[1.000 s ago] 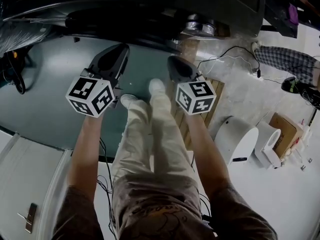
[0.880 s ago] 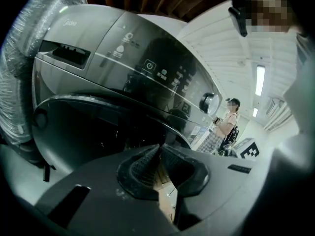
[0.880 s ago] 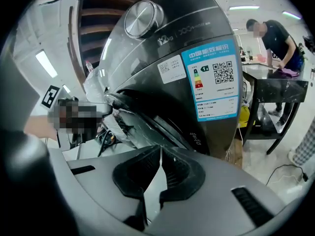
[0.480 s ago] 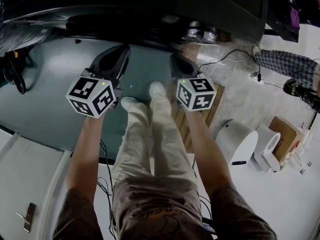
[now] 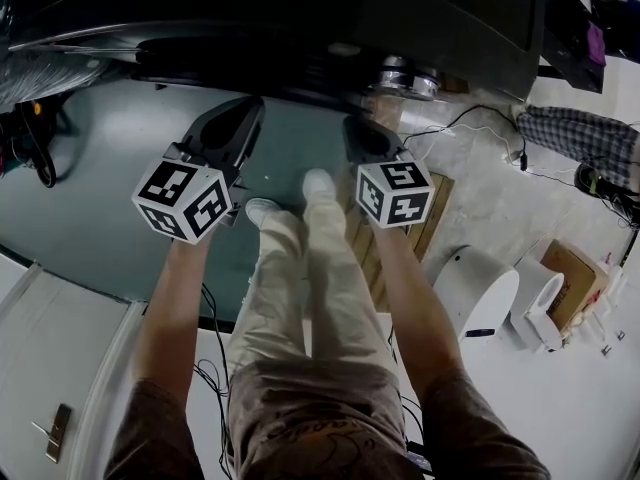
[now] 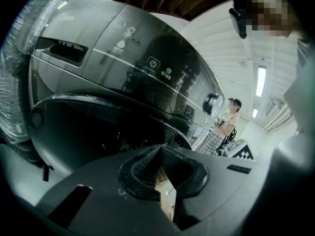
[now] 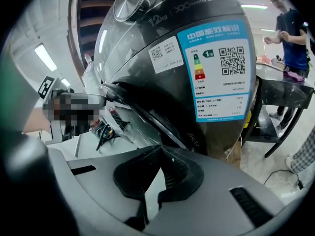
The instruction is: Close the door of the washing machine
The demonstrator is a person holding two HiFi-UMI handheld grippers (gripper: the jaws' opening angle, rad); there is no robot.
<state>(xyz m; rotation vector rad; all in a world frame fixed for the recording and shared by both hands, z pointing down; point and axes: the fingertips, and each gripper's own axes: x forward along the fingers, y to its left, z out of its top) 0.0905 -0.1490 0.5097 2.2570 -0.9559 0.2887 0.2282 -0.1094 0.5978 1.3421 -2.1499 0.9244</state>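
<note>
The washing machine (image 5: 300, 18) is found at twelve o'clock in the head view, dark and broad above the green floor (image 5: 90, 188). Its door (image 7: 147, 117) is seen in the right gripper view as a curved rim standing out from the front, at about seven o'clock from the label (image 7: 219, 77). It is judged to be ajar rather than latched, though how far cannot be told.

The left gripper (image 5: 243, 110) is held at eleven o'clock from the person's legs (image 5: 300, 288) and the right gripper (image 5: 352, 128) at one o'clock, both pointed forward and down at the machine's front. The jaws of each are pressed together with nothing between them. This is judged sensible — a door is pushed, not gripped, and joined tips give one firm, blunt point. The grippers are probably kept side by side so that either can be laid on the rim.

Neither gripper can be seen touching the door, so the closing push is judged not yet begun. A tip would next be set on the door's outer face, away from the hinge, and driven toward twelve o'clock until the latch catches. Slipping off the glossy curve is the likely fault.
</note>
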